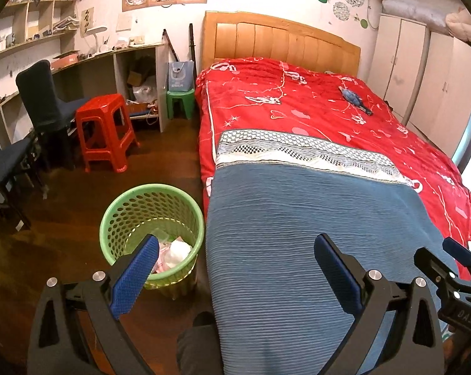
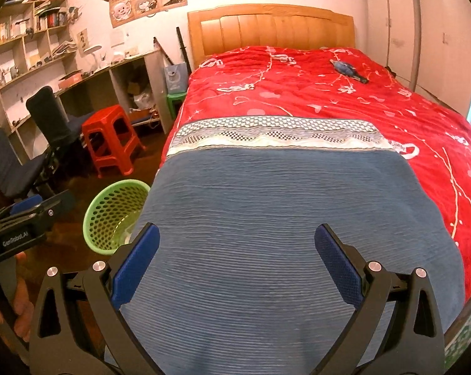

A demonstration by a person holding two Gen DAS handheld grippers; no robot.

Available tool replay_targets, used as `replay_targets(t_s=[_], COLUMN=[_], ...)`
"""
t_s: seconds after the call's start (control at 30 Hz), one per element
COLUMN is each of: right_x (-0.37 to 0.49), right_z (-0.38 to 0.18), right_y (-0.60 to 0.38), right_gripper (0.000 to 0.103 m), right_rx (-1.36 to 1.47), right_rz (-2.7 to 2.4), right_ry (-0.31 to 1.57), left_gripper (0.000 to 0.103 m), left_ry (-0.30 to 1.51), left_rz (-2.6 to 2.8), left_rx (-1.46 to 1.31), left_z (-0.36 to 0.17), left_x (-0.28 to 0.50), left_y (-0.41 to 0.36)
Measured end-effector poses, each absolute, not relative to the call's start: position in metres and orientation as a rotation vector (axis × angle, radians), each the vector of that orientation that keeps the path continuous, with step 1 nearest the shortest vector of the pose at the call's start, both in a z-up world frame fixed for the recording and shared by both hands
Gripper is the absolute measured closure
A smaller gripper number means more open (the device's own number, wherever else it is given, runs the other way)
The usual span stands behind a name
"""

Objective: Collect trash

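A green perforated trash basket point(image 1: 123, 218) stands on the wood floor beside the bed's left side, with white and pink crumpled trash point(image 1: 174, 251) inside; it also shows in the right wrist view point(image 2: 110, 209). A small blue crumpled wrapper point(image 1: 354, 98) lies far up on the red bedspread, seen too in the right wrist view point(image 2: 346, 69). My left gripper point(image 1: 235, 268) is open and empty over the basket's right rim and the blue blanket point(image 1: 298, 234). My right gripper point(image 2: 235, 257) is open and empty above the blue blanket point(image 2: 266, 203).
The bed point(image 1: 298, 93) with a wooden headboard fills the right. A red stool point(image 1: 105, 131), a green stool point(image 1: 180, 101), dark chairs point(image 1: 41, 93) and a desk with shelves stand at left. White wardrobes point(image 1: 423, 78) line the right wall.
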State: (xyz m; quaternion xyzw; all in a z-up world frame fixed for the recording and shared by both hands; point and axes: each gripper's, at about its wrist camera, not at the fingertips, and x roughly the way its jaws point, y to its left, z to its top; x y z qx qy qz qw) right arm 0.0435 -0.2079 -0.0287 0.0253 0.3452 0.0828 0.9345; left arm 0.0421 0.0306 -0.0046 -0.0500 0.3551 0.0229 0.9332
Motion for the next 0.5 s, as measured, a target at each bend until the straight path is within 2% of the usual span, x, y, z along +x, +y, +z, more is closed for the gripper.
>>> replay_targets(t_s=[0.5], right_x=[0.0364], right_z=[-0.0247], right_y=[-0.2171], right_gripper=[0.005], right_rx=[0.076], right_rz=[0.141], right_ry=[0.687], left_gripper=[0.007], left_ry=[0.707], left_rz=[0.049], left_rx=[-0.073], left_z=[0.0012], left_x=[0.0383], left_y=[0.0209])
